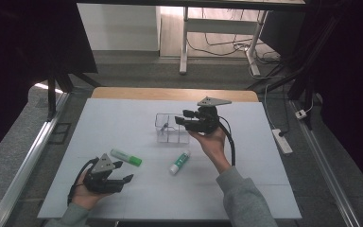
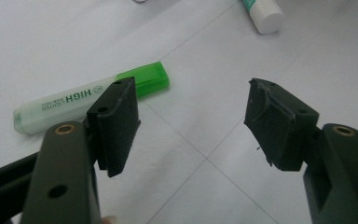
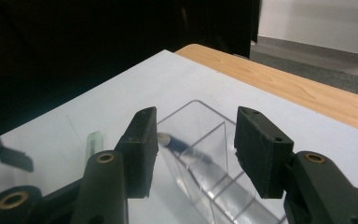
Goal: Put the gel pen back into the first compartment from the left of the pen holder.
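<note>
A clear plastic compartment box (image 1: 172, 140) stands at the middle of the white table. A blue pen (image 3: 182, 145) leans inside the clear box (image 3: 214, 121). My right gripper (image 1: 182, 118) hovers just over the box from its right; in the right gripper view the right gripper (image 3: 193, 149) is open, the pen between the jaws but not pressed. A green-capped highlighter (image 1: 126, 157) lies front left. My left gripper (image 1: 125, 171) rests near it, open and empty. In the left gripper view the highlighter (image 2: 74, 100) lies behind the left pad of that gripper (image 2: 191, 116).
A white tube with a green label (image 1: 180, 161) lies in front of the box, its white cap (image 2: 266, 16) at the top of the left gripper view. The table's wooden far edge (image 1: 170, 93) lies beyond the box. A power strip (image 1: 282, 141) lies on the floor at the right.
</note>
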